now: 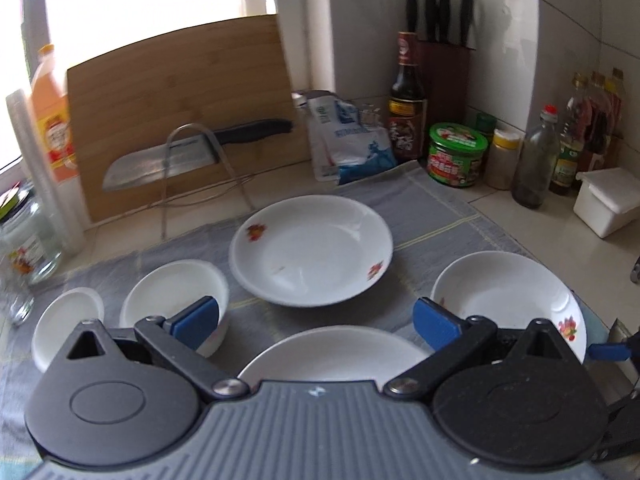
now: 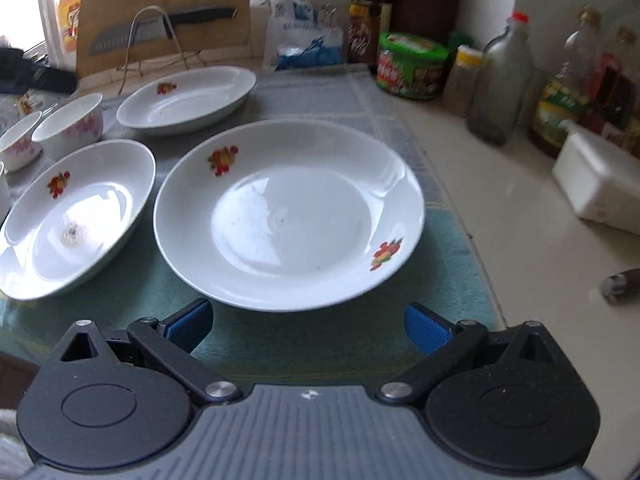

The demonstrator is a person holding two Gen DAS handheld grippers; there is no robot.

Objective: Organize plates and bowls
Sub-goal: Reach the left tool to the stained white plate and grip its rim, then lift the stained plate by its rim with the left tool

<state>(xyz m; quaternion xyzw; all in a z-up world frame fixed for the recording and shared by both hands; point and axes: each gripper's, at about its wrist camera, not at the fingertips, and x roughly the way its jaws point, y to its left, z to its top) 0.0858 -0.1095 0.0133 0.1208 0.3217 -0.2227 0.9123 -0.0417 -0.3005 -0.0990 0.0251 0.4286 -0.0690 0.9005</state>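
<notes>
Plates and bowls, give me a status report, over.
Left gripper open, empty. Right gripper open, short of nearest plate. Three plates, two bowls unstacked. Nothing blocking.

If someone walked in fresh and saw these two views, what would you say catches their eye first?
Probably the big white plate with fruit prints, lying on the cloth right ahead of the open right tongs. Next, two similar plates, one left of it and one behind, and the small bowls by the open left tongs. Behind, a knife rests on a wire rack against the wooden cutting board.
</notes>
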